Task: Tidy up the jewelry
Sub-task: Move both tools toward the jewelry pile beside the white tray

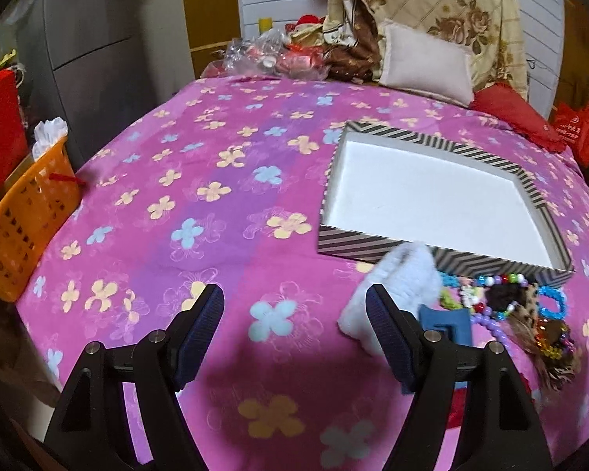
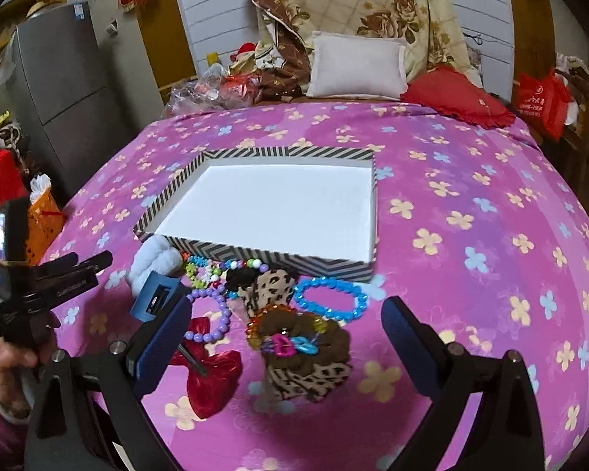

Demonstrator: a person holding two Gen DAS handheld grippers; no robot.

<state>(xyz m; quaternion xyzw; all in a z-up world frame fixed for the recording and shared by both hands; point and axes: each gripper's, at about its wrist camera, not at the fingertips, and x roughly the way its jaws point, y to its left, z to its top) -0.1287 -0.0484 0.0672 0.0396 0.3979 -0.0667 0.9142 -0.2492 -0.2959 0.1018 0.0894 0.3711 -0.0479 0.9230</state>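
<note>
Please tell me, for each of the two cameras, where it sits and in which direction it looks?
Left wrist: sits on the left gripper, open, looking along the bed toward the pillows; only its own fingers show.
Right wrist: sits on the right gripper, open above the jewelry pile; the left hand shows at the left edge.
Shared: the striped box, empty, and the white fluffy item.
</note>
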